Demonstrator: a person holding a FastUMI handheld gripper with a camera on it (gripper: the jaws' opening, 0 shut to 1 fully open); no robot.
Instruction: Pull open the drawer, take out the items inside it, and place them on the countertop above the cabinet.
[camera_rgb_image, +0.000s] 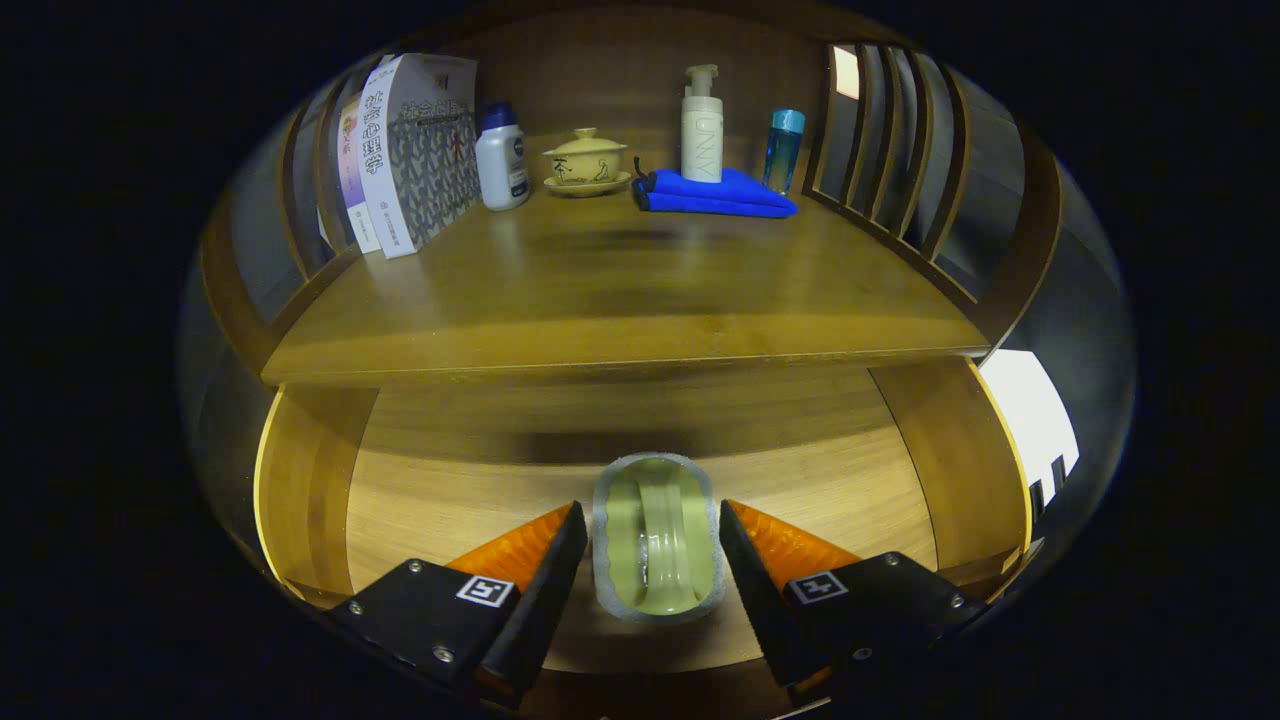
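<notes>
The wooden drawer (305, 480) stands pulled open under the countertop (600, 300). On its floor, near the front, is a pale green oval item (655, 550) with a frosted translucent rim and a raised ridge down its middle. My gripper (652, 508) straddles this item. The left orange-and-black finger (545, 560) and the right one (765, 560) lie against its two long sides, so the gripper is shut on it. I cannot tell if the item rests on the drawer floor or hangs just above it. A dark shadow lies on the floor beyond it.
At the back of the countertop stand books (400, 150), a white bottle (502, 160), a lidded yellow cup on a saucer (586, 162), a pump bottle (702, 125) on a folded blue cloth (715, 192), and a blue bottle (784, 150). Slatted wooden rails (890, 150) border both sides.
</notes>
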